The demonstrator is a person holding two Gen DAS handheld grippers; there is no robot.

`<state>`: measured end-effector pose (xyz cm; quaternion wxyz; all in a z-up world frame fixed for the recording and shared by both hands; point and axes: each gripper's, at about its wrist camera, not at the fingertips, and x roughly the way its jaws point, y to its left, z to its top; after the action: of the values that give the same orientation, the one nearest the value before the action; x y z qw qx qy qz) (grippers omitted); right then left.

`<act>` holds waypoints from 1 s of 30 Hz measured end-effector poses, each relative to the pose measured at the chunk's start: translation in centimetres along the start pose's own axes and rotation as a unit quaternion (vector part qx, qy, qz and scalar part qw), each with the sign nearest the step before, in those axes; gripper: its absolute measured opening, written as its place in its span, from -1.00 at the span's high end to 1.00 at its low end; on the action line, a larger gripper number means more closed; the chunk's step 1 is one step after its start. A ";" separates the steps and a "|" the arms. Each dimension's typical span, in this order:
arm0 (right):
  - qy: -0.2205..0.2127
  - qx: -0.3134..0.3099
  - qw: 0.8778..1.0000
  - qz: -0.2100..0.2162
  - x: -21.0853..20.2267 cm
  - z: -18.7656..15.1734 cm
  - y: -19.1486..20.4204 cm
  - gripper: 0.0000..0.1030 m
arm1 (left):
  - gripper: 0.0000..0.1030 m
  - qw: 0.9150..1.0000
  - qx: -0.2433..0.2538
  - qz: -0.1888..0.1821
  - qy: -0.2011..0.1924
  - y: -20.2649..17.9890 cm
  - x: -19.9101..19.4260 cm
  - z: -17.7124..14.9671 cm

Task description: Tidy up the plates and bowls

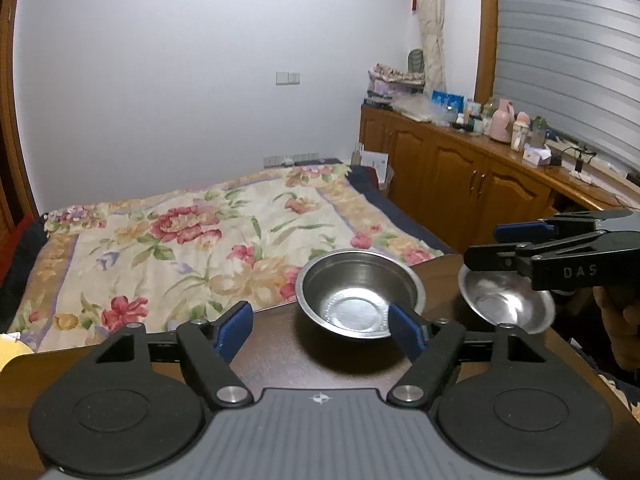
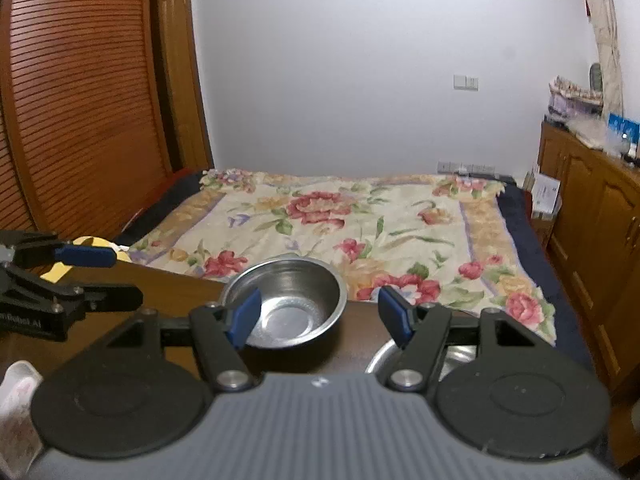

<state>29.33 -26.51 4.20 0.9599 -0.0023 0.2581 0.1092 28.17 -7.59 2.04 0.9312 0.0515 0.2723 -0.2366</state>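
Observation:
A deep steel bowl [image 1: 360,292] [image 2: 288,304] stands upright near the far edge of a dark wooden table [image 1: 280,356]. To its right lies a shallow steel plate [image 1: 504,300], whose rim shows under the right gripper's fingers in the right wrist view [image 2: 378,358]. My left gripper [image 1: 320,328] is open and empty, low over the table, just short and left of the bowl. My right gripper [image 2: 319,314] is also open and empty. It hovers above the plate [image 1: 484,246]. In the right wrist view the left gripper [image 2: 126,276] sits at the left, apart from the bowl.
Beyond the table's far edge is a bed with a floral cover [image 1: 200,240]. A wooden cabinet [image 1: 460,184] crowded with bottles runs along the right wall. A slatted wooden door [image 2: 80,120] stands at the left. A white packet [image 2: 18,396] lies at the table's near left.

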 end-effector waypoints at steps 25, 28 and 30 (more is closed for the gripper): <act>0.103 0.025 0.994 0.030 8.4 -0.3 -0.6 -0.10 | 0.03 0.996 -0.054 -0.019 0.075 1.7 9.0 -0.1; 0.108 0.036 0.993 0.035 8.8 -0.4 -0.9 -0.08 | 0.06 0.995 -0.056 -0.019 0.077 1.7 9.2 -0.1; 0.112 0.042 0.992 0.038 9.0 -0.4 -0.9 -0.03 | 0.09 0.995 -0.063 -0.022 0.080 1.9 9.5 -0.2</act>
<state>36.91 -25.58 -0.67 0.9194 0.0358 0.3683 0.1335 35.99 -9.81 -3.26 0.9025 0.0058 0.3611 -0.2348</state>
